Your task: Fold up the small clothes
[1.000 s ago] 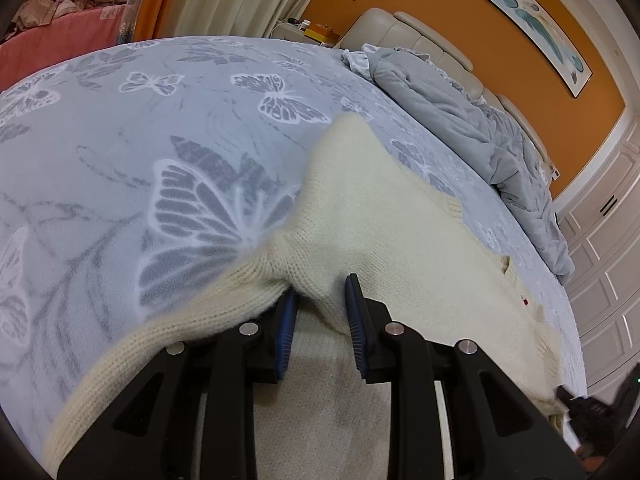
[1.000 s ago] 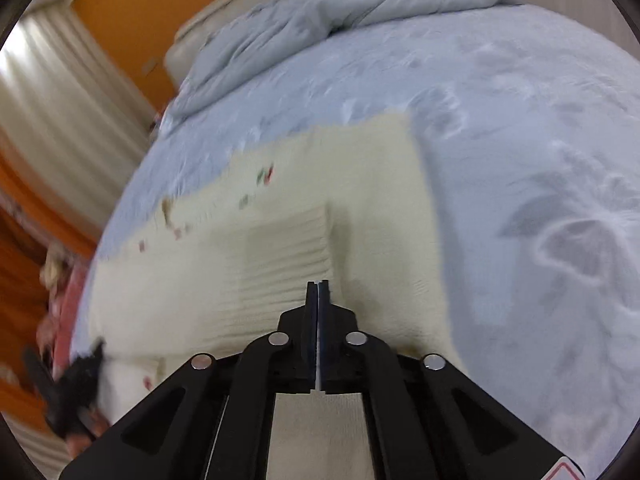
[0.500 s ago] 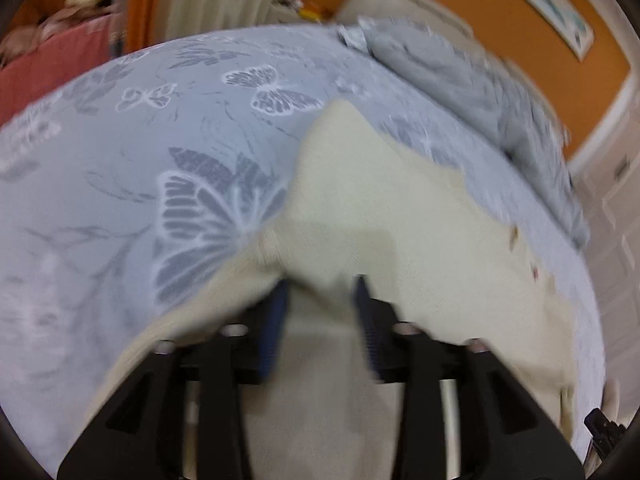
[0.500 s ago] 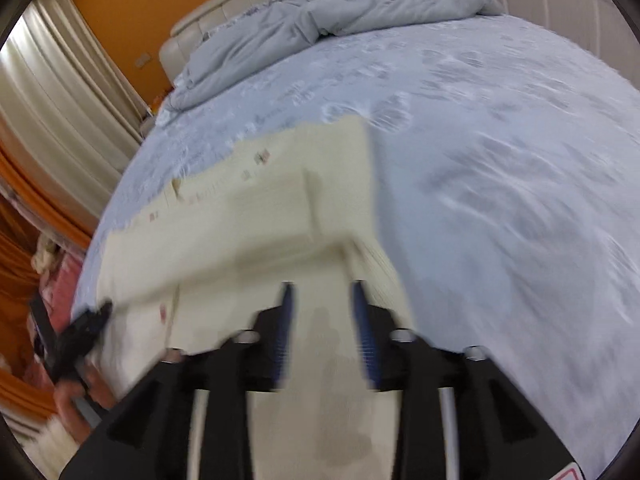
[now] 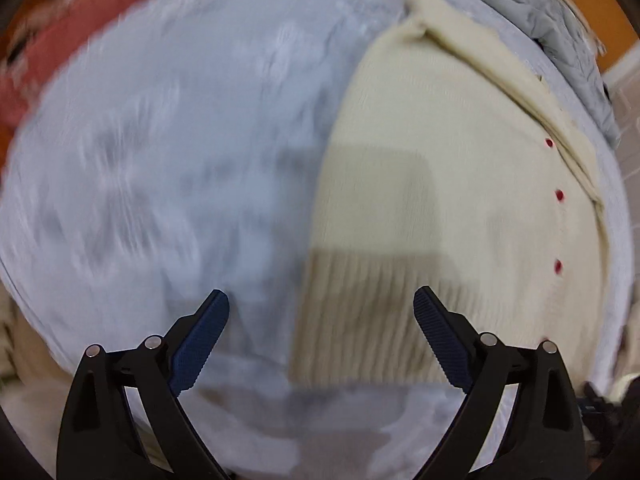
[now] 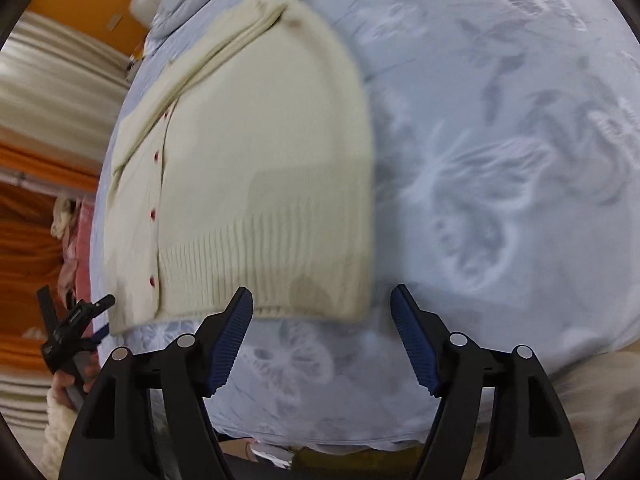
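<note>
Cardigan: a cream knit cardigan (image 5: 452, 184) lies flat on the bed (image 5: 168, 152), both sleeves folded in over the body so that it forms a tall narrow shape; the ribbed hem (image 6: 260, 268) is the end nearest both cameras.
Buttons: a line of small red buttons (image 5: 559, 195) runs up the cardigan, beside the folded-in sleeve (image 5: 496, 60).
Bed cover: pale blue-grey with white butterfly prints (image 6: 476, 208); it lies bare on either side of the cardigan.
Duvet: a rumpled grey duvet (image 5: 560, 20) is bunched beyond the cardigan's collar end, toward the headboard.
Left gripper (image 5: 320, 320): jaws spread wide and holding nothing, raised above the bed just short of the cardigan's hem; one blue pad (image 5: 200, 344) is over bare cover, the other over the hem's ribbing.
Right gripper (image 6: 322, 316): jaws spread wide and holding nothing, just short of the hem near the cardigan's right-hand corner.
Focus: the left wrist view is motion-blurred, so the bed print there is smeared.
</note>
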`<action>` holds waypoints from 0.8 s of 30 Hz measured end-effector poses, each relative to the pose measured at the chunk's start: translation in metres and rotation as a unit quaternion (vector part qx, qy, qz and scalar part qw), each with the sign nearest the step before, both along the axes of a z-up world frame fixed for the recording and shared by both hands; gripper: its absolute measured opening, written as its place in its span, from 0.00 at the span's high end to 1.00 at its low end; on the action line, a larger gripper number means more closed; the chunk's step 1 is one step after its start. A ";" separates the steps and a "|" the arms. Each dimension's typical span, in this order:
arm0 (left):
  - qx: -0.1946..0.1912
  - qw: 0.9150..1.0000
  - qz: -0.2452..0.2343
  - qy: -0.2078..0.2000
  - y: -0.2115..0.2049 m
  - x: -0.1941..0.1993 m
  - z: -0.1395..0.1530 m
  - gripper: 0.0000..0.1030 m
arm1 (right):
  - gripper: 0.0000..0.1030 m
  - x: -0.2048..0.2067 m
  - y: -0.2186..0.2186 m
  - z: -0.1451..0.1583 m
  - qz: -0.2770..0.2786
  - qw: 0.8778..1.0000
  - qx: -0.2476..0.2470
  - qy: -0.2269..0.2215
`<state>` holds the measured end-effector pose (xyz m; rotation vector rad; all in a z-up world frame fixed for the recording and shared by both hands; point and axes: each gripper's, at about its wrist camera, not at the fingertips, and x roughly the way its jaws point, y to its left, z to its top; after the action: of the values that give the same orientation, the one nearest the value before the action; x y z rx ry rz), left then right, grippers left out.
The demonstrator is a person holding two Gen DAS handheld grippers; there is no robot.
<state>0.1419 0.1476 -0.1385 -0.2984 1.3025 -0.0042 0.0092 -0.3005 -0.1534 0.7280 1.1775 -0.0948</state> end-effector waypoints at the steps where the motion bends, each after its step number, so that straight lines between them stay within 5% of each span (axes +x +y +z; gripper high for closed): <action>1: -0.004 1.000 0.007 -0.004 0.000 -0.004 -0.001 0.09 | 0.22 0.002 0.007 -0.001 0.005 1.000 -0.010 -0.009; 7: 0.020 0.999 0.022 -0.033 -0.009 -0.010 -0.001 0.10 | 0.23 0.021 0.020 -0.003 -0.013 0.998 -0.010 -0.059; 9: 0.037 0.998 0.026 -0.035 -0.008 -0.005 0.003 0.42 | 0.50 0.023 0.017 -0.004 -0.029 0.997 -0.001 -0.072; 10: 0.034 0.999 0.023 -0.034 -0.009 -0.002 0.006 0.55 | 0.88 0.024 0.015 -0.004 -0.036 0.997 0.010 -0.074; 11: -0.003 0.999 0.018 -0.031 -0.004 -0.001 0.010 0.89 | 0.91 0.026 0.012 -0.005 -0.044 0.996 0.024 -0.070; 19: -0.036 0.997 -0.002 -0.065 -0.004 -0.015 0.066 0.92 | 0.93 -0.002 0.005 0.061 -0.055 0.985 0.031 -0.159; 24: -0.052 0.994 -0.025 -0.088 -0.001 -0.040 0.104 0.92 | 0.93 -0.022 -0.003 0.089 -0.044 0.984 0.021 -0.171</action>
<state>0.1022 0.1465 -0.0348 -0.3460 1.1360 -0.1381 -0.0125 -0.3032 -0.0640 0.7974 0.8219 -0.0173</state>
